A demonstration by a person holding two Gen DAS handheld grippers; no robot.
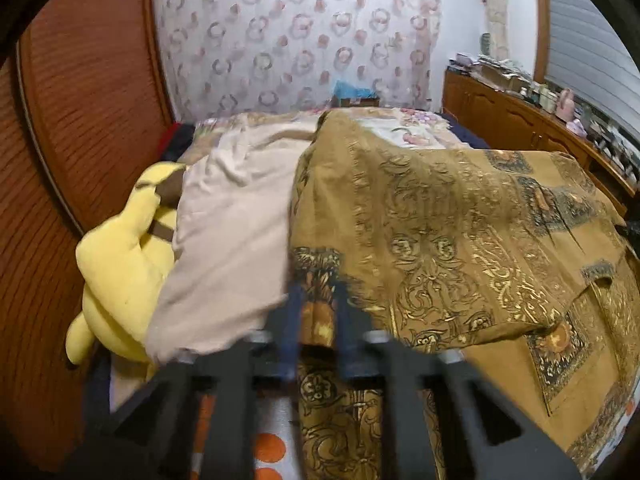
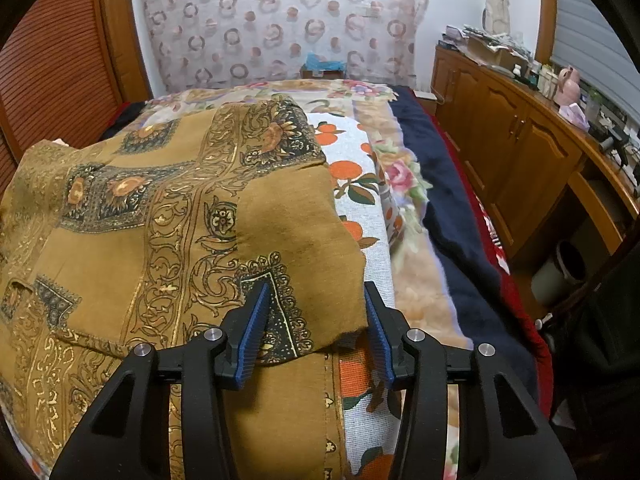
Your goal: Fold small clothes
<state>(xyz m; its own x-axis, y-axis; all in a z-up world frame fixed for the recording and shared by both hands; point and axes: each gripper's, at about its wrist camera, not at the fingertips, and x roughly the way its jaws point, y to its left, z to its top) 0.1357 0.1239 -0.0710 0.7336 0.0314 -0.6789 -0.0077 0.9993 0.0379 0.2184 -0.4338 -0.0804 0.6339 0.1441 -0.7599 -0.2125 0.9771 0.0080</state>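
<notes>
R gripper (image 2: 314, 322): jaws apart, blue pads either side of a folded-over corner of the mustard patterned garment (image 2: 168, 208); cloth sits between the pads w/ gaps both sides, not pinched. L gripper (image 1: 316, 328): blurred, blue fingers (image 1: 291, 320) close together w/ a strip of the same garment (image 1: 440, 232) between them, looks clamped on its edge.

Garment is spread across the bed, raised at its near edge on the L side. It overlaps a beige cloth (image 1: 228, 240) to its left; beyond that a yellow plush toy (image 1: 120, 264) lies at the bed edge, against the wood-slat panel (image 1: 80, 100).

Under the garment: white sheet w/ orange-fruit print (image 2: 360, 184), then a floral blanket (image 2: 404, 184), then a navy cover (image 2: 448, 200) w/ red edge. Far wall has a curtain w/ ring pattern (image 2: 280, 20). Wooden cabinets (image 2: 512, 136) run along the right, top cluttered w/ boxes and bottles. A grey bin (image 2: 560, 268) stands on the floor beside them.
</notes>
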